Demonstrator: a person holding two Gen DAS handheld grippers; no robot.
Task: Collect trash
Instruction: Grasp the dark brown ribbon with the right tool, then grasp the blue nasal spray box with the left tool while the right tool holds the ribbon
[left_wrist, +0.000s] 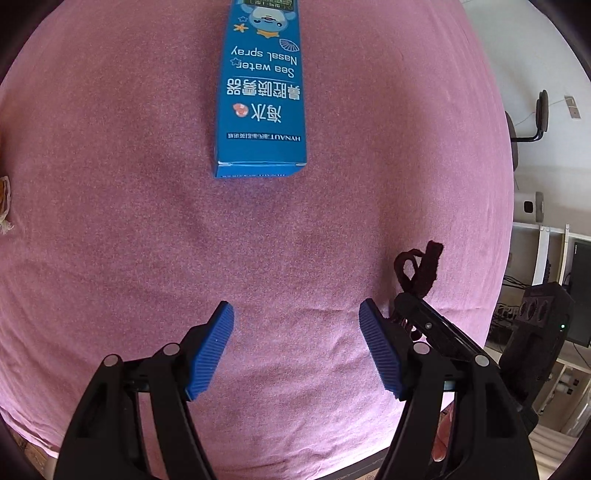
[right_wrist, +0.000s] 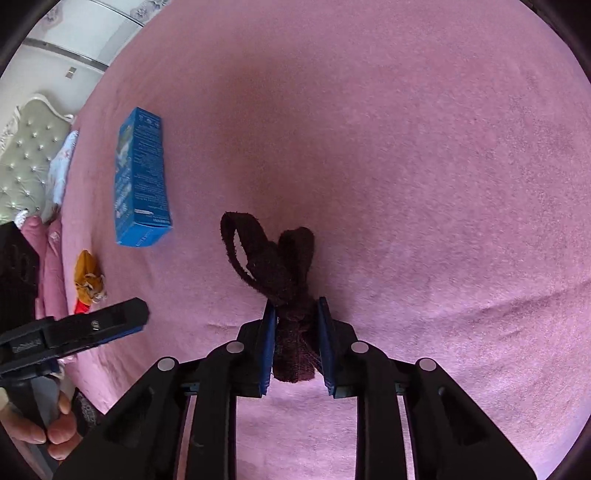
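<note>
Pink cloth (left_wrist: 110, 184) fills my left wrist view, and I'll place everything against the blue box (left_wrist: 262, 92) lying flat on it. My left gripper (left_wrist: 296, 347) hangs short of the box's near end with its jaws wide apart and nothing between them, lined up on the box, I judge, so I can take it next. Off to the box's right and nearer me, a dark strap (left_wrist: 421, 266) sticks up from the right gripper (left_wrist: 424, 317).

In my right wrist view the box (right_wrist: 142, 177) lies to the left. The right gripper (right_wrist: 296, 332) sits right of it and nearer me, its pads clamped on the knotted middle of the strap (right_wrist: 280, 266), the loops flopping forward. Gripping at the knot seems sensible: limp fabric slips elsewhere. An orange scrap (right_wrist: 88, 277) lies just nearer me than the box, close to the cloth's edge, probably more trash.
</note>
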